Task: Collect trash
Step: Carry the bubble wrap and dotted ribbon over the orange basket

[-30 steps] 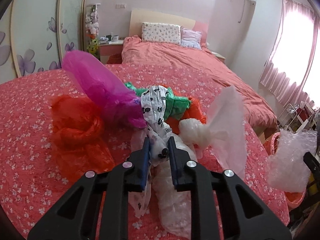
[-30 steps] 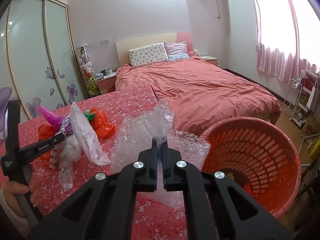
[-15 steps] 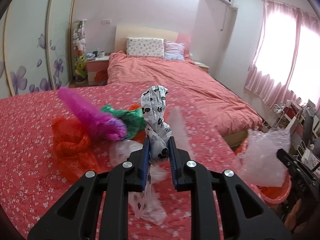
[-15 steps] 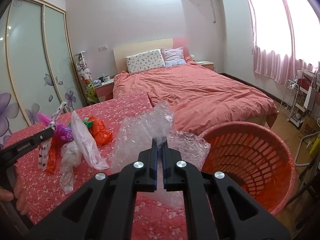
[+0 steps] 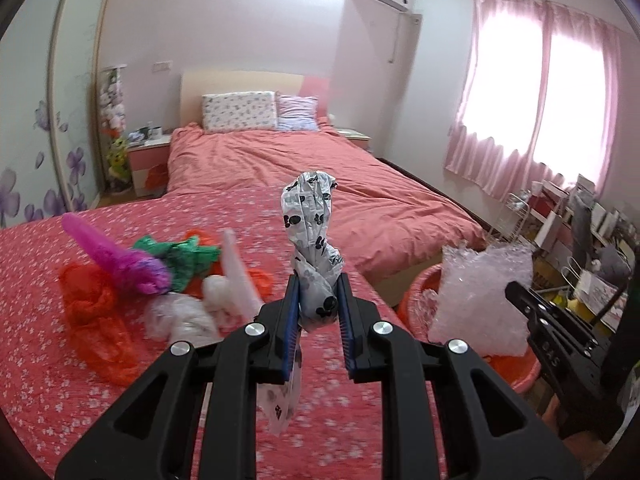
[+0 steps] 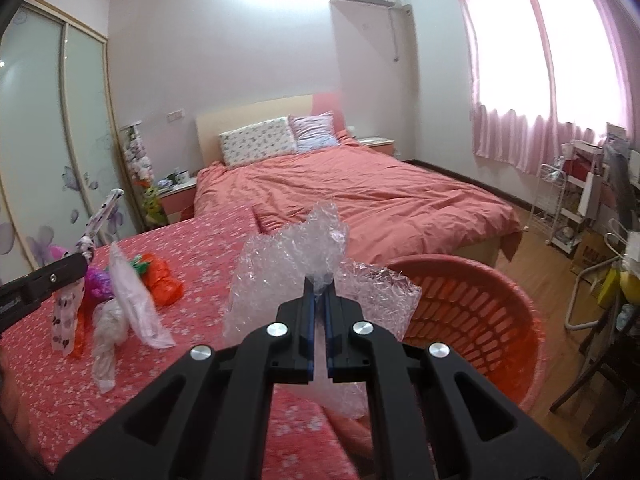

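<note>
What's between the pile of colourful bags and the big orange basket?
In the right wrist view, the crinkly clear bubble wrap pinched in the right gripper hangs between the colourful plastic bag pile and the orange slotted basket.

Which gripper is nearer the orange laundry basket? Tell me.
Right. The right gripper, shut on bubble wrap, is right beside the basket. The left gripper, shut on a spotted bag, is over the flowered cover, farther away.
</note>
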A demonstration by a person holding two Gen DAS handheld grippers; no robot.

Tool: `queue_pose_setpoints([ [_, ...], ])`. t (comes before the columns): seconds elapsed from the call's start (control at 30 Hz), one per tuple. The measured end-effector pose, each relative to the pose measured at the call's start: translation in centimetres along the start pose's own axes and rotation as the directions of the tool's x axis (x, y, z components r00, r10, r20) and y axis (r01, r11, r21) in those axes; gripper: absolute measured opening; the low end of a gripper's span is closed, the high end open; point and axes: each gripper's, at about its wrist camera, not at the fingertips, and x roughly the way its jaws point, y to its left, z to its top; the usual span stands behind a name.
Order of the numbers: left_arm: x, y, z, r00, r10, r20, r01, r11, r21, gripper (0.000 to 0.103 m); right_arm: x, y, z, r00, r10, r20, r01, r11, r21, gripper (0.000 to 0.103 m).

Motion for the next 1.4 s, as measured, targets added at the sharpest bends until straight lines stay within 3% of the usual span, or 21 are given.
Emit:
queue_pose_setpoints([
  [0.57, 5.3, -7.5, -1.6, 0.982, -0.162, -0.092, 0.168, 0.984, 0.064, 0.019, 2.0, -6.8, -1.7, 0.987, -0.16, -0.035, 0.161, 0.986, 0.035, 0.006],
  [1.03, 9.0, -11.9, -3.5, 0.96, -0.202, -0.192, 0.223, 0.97, 0.093, 0.019, 4.5, -10.8, -3.4, 0.975, -0.201, -0.094, 0.206, 0.977, 0.056, 0.006],
  [1.4, 10.5, -13.6, -4.3, 0.931, -0.262, -0.253, 0.294, 0.951, 0.096, 0.019, 5.1, -13.2, -3.4, 0.972, -0.213, -0.101, 0.222, 0.971, 0.093, 0.006],
])
